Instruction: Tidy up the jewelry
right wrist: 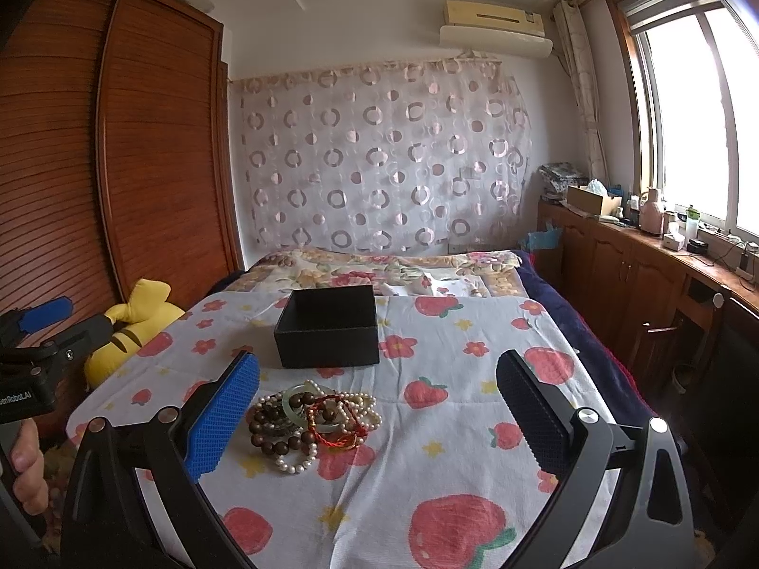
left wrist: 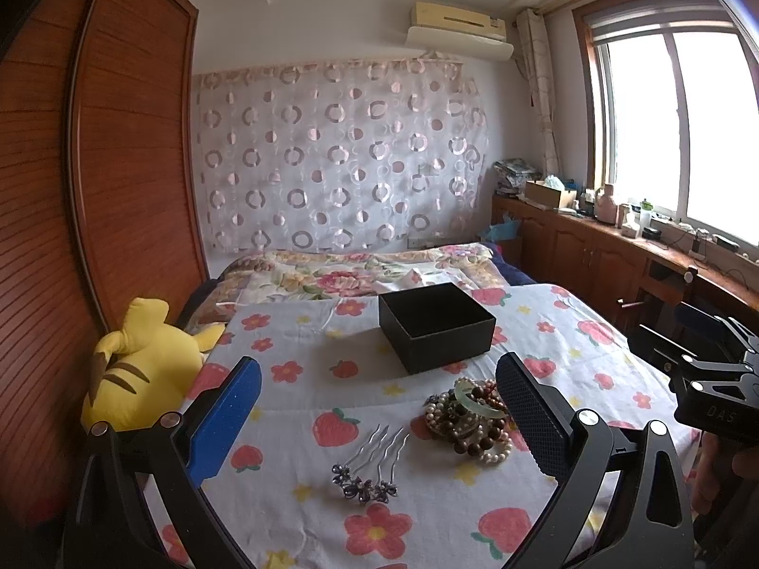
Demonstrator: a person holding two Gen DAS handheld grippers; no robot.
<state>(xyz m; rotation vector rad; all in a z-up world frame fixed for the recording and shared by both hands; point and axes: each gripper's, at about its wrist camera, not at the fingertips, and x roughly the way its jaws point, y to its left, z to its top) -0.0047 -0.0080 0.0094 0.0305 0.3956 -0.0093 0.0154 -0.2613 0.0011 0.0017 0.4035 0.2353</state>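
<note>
An open black box [left wrist: 436,327] [right wrist: 328,327] sits on the strawberry-print cloth [left wrist: 303,408]. In front of it lies a pile of bead and pearl bracelets with a green bangle [left wrist: 469,419] [right wrist: 310,419]. A hair comb with dark flowers [left wrist: 367,467] lies left of the pile in the left wrist view. My left gripper [left wrist: 379,408] is open and empty, above the comb and pile. My right gripper [right wrist: 379,408] is open and empty, with the pile by its left finger.
A yellow plush toy [left wrist: 142,370] [right wrist: 128,332] lies at the cloth's left edge beside a wooden wardrobe [left wrist: 95,166]. A floral quilt [left wrist: 360,270] lies behind the box. A wooden counter [right wrist: 664,256] with clutter runs under the window at right.
</note>
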